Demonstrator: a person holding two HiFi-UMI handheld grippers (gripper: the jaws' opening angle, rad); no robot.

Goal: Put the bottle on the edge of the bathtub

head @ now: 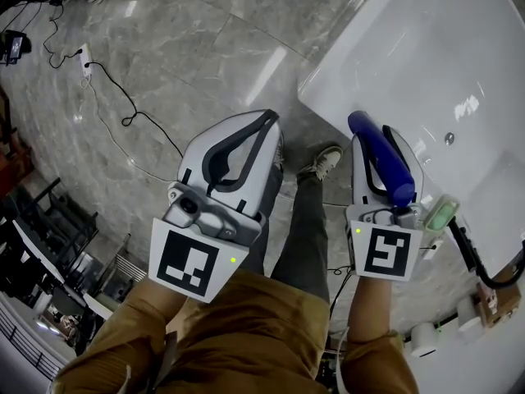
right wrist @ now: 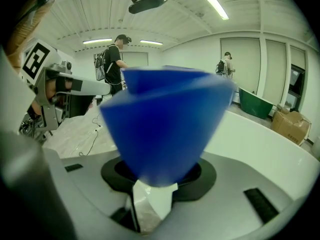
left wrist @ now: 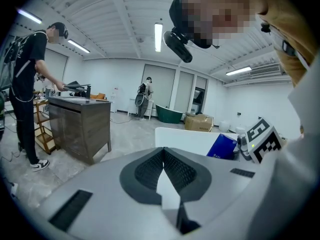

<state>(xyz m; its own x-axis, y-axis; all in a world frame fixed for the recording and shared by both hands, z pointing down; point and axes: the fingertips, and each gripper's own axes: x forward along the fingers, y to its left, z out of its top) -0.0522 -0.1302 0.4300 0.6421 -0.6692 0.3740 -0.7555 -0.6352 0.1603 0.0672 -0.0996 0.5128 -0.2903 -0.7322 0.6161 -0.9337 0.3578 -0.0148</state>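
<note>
The bottle (head: 383, 158) is blue and sits in the right-hand grip. The left claw (head: 269, 120) is pressed together on nothing. The right claw (head: 379, 142) clamps the bottle, whose long axis runs out along the jaws, tip forward. The bathtub (head: 344, 52) rim lies just beyond the tip and to its right, so this claw is the nearer one.
</note>
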